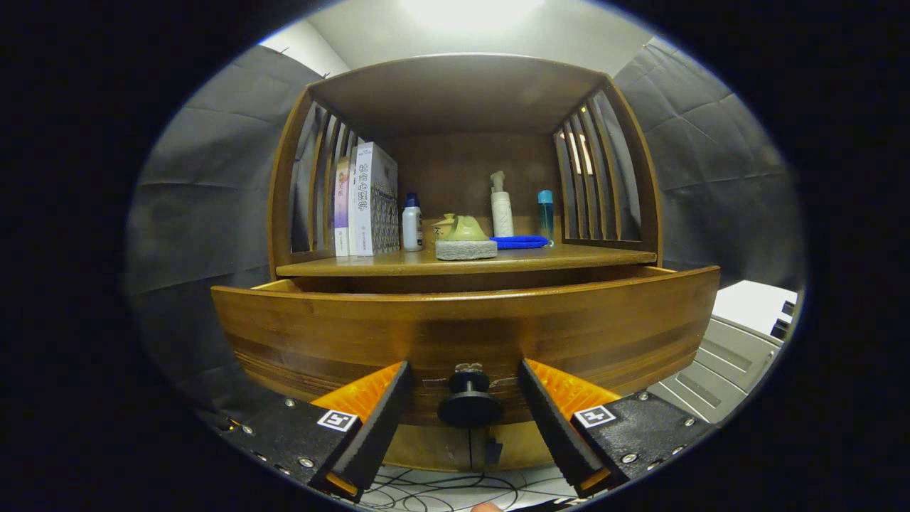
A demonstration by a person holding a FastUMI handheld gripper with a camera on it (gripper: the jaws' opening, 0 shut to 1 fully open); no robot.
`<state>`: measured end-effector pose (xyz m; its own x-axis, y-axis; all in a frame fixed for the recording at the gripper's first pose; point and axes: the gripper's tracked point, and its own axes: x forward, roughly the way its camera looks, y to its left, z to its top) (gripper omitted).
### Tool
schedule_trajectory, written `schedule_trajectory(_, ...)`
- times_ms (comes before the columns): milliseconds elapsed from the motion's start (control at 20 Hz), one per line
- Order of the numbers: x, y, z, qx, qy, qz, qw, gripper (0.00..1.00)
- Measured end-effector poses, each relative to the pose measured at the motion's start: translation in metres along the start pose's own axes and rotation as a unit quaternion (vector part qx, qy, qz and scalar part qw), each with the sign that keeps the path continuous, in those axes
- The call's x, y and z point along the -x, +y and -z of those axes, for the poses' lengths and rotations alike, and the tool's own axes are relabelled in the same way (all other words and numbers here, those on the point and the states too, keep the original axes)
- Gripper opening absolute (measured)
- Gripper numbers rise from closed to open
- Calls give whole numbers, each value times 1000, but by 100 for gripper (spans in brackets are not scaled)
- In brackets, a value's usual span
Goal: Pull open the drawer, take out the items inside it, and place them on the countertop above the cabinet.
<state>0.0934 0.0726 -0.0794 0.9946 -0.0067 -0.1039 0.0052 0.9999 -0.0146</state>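
**Drawer pulled partway out, knob sitting between spread fingers**

The drawer (466,331) is the big curved wooden front right in the near part of the scene, and it's slid out from under the countertop (466,262), so you can see its top edge and a strip of its side walls on both ends. Can't see down inside it from this angle, so no idea what's in there.

Going left to right along the shelf above: slatted wooden side (313,192) of the cabinet on the far left, then a few books (366,203) standing upright against it. Just right of those is a small white bottle with a blue cap (411,224). Next comes a grey stone-looking block (466,249) near the front edge with a greenish lumpy thing (466,229) on top of it. Behind and to the right there's a white pump bottle (502,206), a blue cloth (519,242) lying flat, and a slim bottle with a teal cap (545,213) at the far right, close to the other slatted side.

Down low, the gripper (466,398) has its fingers spread wide, one on each side of the dark round knob (469,402) on the drawer front. Neither finger touches the knob, there's a clear gap both sides. Some cables (434,487) lie on the light floor under the drawer.
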Motion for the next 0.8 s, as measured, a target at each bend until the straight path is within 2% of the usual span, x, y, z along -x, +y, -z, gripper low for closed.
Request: schedule_trajectory(800, -56, 3, -7, -1, -7, 8, 1000, 95)
